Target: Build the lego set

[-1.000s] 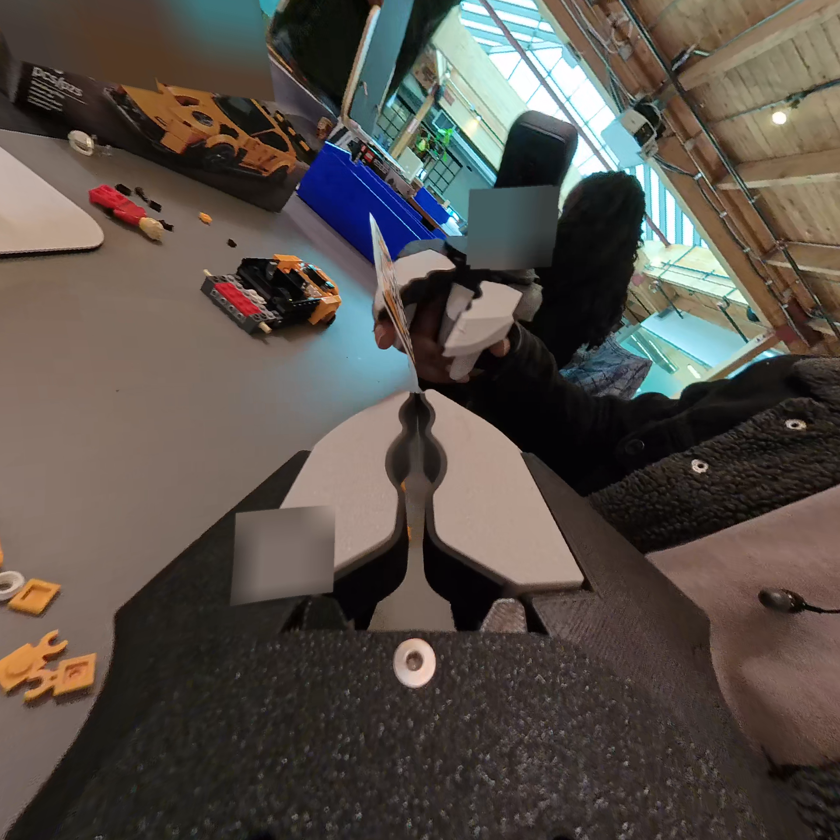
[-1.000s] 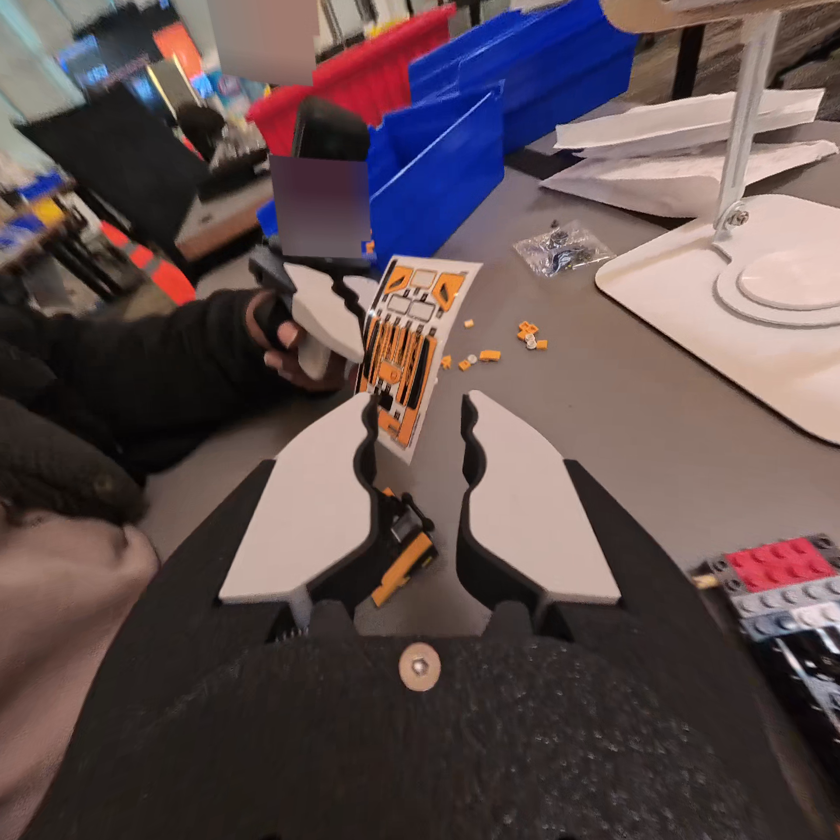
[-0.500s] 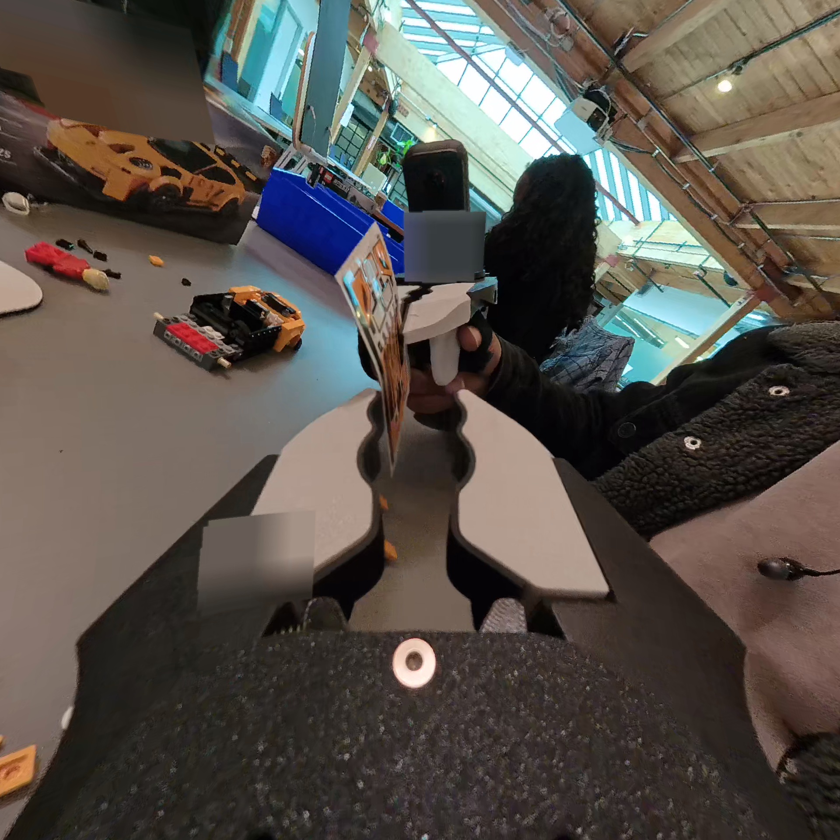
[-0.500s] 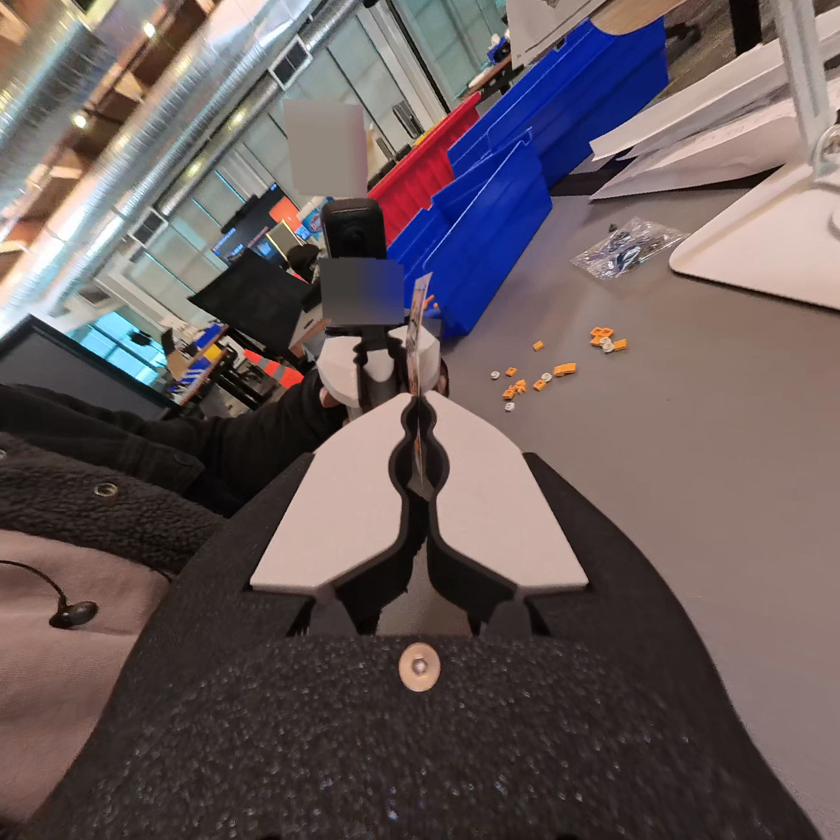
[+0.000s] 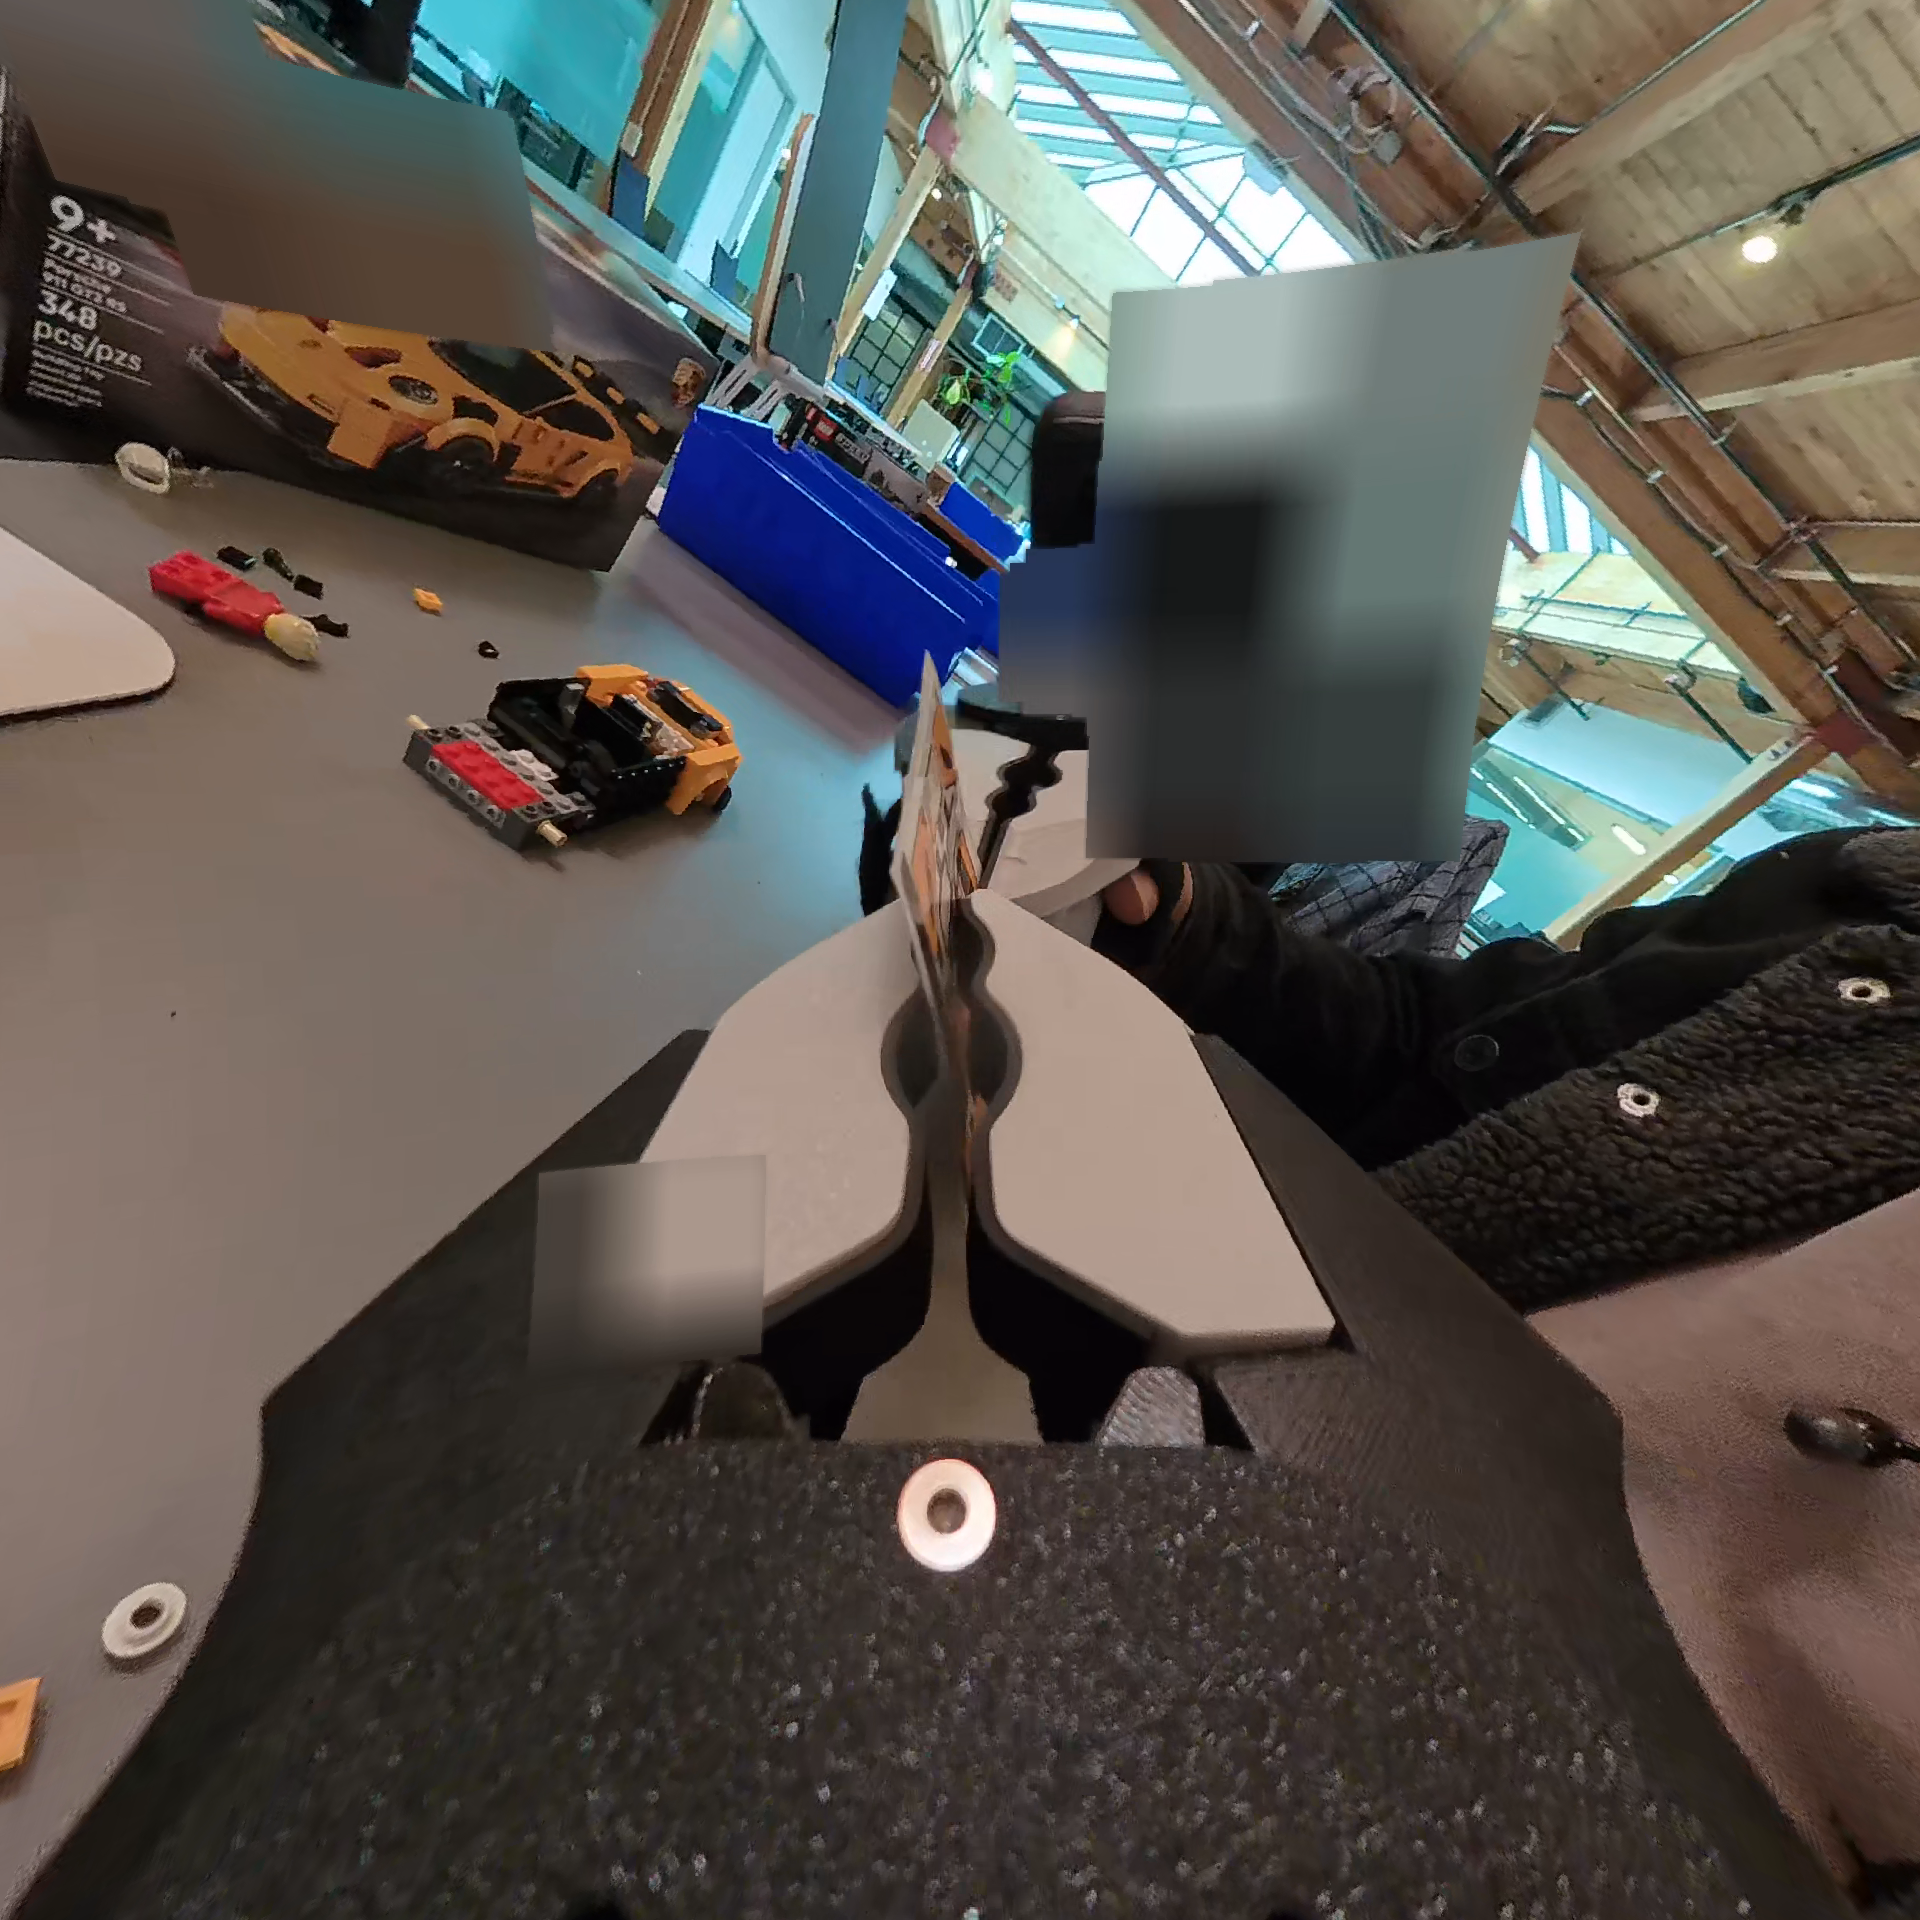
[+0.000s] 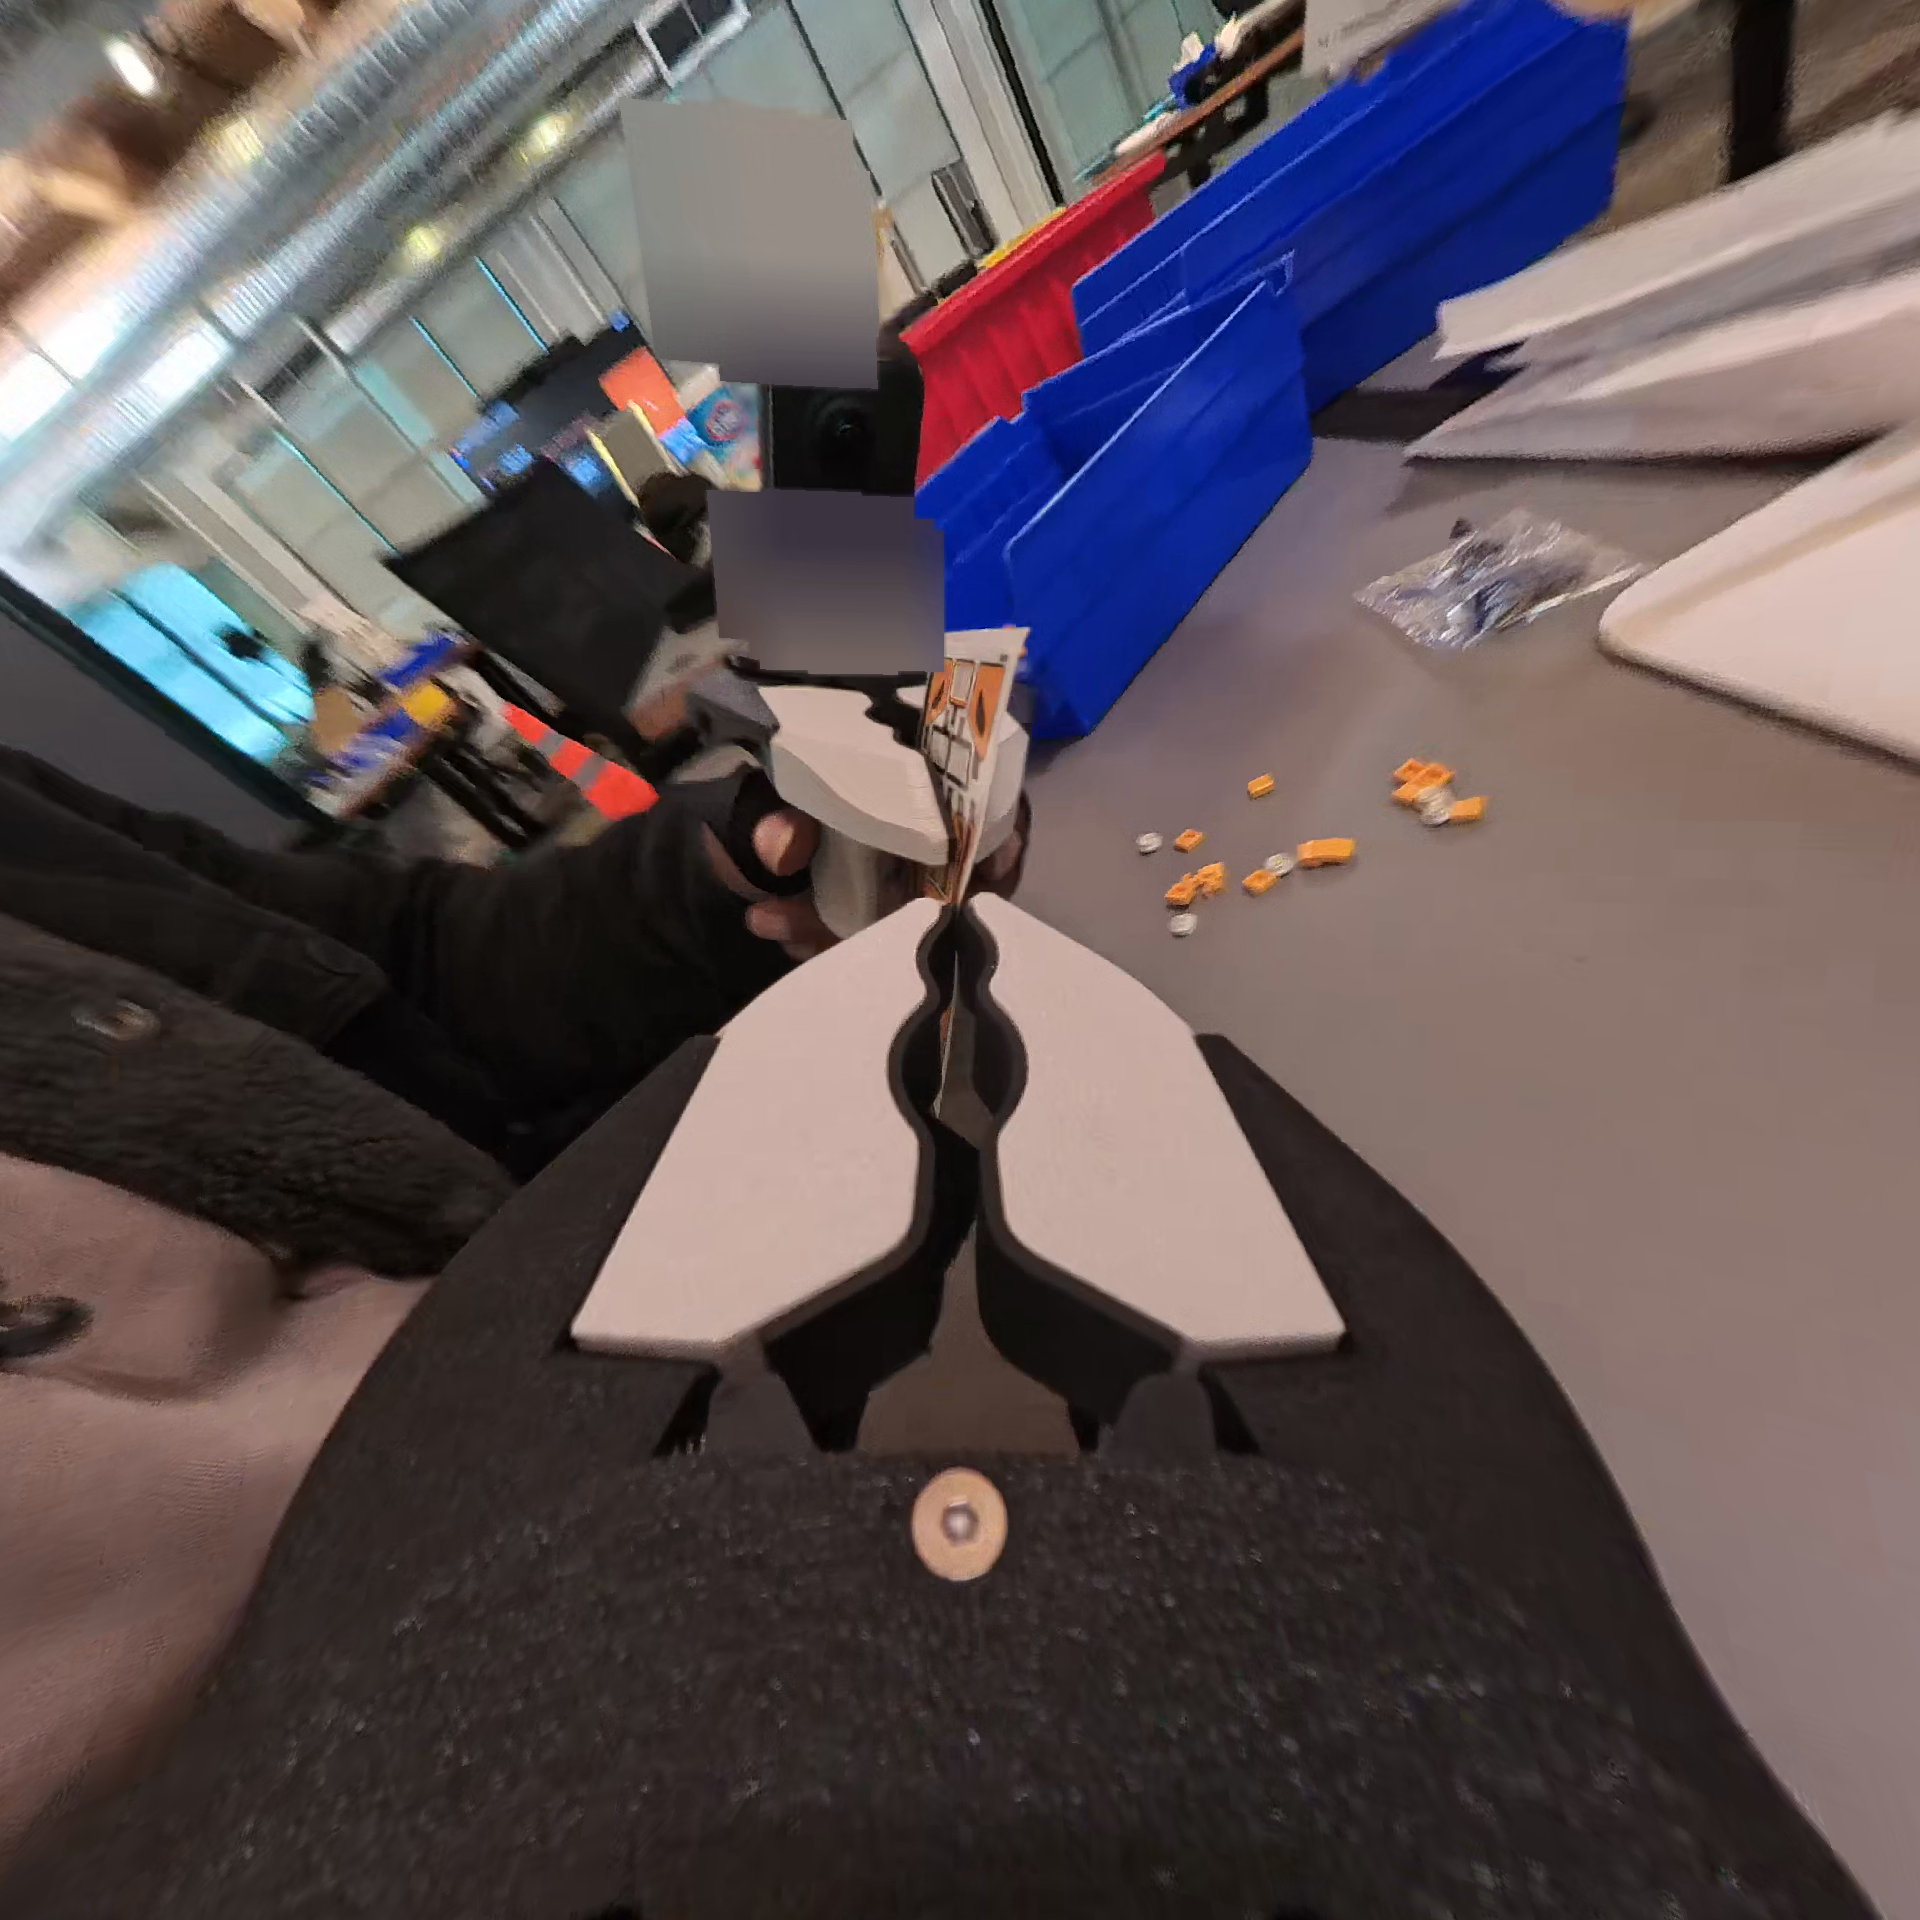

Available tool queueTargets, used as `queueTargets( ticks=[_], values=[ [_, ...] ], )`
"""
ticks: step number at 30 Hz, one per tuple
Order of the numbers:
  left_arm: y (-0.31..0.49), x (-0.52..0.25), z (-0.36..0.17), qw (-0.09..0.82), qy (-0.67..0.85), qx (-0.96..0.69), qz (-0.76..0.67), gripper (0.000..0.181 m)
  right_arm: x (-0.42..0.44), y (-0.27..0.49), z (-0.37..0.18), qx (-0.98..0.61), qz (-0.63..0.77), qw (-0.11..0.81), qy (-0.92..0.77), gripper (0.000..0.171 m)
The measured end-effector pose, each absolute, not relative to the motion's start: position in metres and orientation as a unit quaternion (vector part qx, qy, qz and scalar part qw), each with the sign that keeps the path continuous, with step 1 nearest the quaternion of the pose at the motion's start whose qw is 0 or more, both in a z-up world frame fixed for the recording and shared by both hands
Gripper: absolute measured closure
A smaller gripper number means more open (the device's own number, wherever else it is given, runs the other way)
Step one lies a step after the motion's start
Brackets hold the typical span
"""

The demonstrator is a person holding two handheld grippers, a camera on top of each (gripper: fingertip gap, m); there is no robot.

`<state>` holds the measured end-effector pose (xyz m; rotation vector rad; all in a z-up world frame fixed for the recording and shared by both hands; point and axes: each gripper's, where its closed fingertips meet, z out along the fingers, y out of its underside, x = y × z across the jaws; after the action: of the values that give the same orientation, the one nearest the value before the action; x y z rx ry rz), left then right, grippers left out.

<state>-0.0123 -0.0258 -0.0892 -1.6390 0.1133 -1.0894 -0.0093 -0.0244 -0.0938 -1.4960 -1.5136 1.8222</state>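
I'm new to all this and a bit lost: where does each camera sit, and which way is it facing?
Left wrist view: sits on the left hand-held gripper, looks along its fingers over the grey table to the half-built car; a dark sleeve shows.
Right wrist view: sits on the right hand-held gripper, faces the loose orange pieces and blue bins.
Shared: the sticker sheet, pinched by both.

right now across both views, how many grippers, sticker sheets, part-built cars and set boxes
grippers: 2, the left gripper and the right gripper, both shut on the sheet
sticker sheet: 1
part-built car: 1
set box: 1
total: 5
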Motion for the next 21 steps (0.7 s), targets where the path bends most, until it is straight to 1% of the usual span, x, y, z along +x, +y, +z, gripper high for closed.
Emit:
queueTargets(
  ticks=[2,4,6,7,9,12,13,15,17,21],
  values=[
    [-0.025,-0.014,-0.091,0.549,0.041,-0.699,-0.457,0.181,-0.009,-0.018,-0.095,-0.501,0.593,0.256,-0.576,0.171],
    [-0.024,-0.016,-0.093,0.545,0.032,-0.703,-0.456,0.181,-0.007,-0.013,-0.089,-0.467,0.541,0.341,-0.611,0.166],
    [-0.023,-0.018,-0.095,0.544,0.026,-0.704,-0.456,0.181,-0.006,-0.011,-0.086,-0.443,0.49,0.399,-0.636,0.159],
    [-0.023,-0.018,-0.095,0.543,0.026,-0.704,-0.457,0.181,-0.007,-0.011,-0.089,-0.441,0.466,0.412,-0.648,0.155],
    [-0.024,-0.015,-0.094,0.543,0.032,-0.701,-0.461,0.181,-0.009,-0.014,-0.098,-0.447,0.451,0.402,-0.66,0.146],
    [-0.025,-0.011,-0.093,0.542,0.042,-0.698,-0.465,0.181,-0.01,-0.018,-0.101,-0.461,0.483,0.367,-0.648,0.146],
    [-0.027,-0.009,-0.091,0.545,0.048,-0.694,-0.468,0.181,-0.009,-0.02,-0.099,-0.465,0.502,0.35,-0.64,0.147],
    [-0.029,-0.007,-0.086,0.552,0.061,-0.685,-0.472,0.181,-0.007,-0.025,-0.097,-0.47,0.538,0.312,-0.627,0.155],
    [-0.03,-0.004,-0.086,0.548,0.068,-0.686,-0.473,0.181,-0.004,-0.028,-0.091,-0.464,0.565,0.292,-0.617,0.171],
    [-0.032,-0.003,-0.086,0.548,0.082,-0.688,-0.469,0.18,-0.002,-0.03,-0.09,-0.473,0.578,0.261,-0.612,0.171]
  ],
)
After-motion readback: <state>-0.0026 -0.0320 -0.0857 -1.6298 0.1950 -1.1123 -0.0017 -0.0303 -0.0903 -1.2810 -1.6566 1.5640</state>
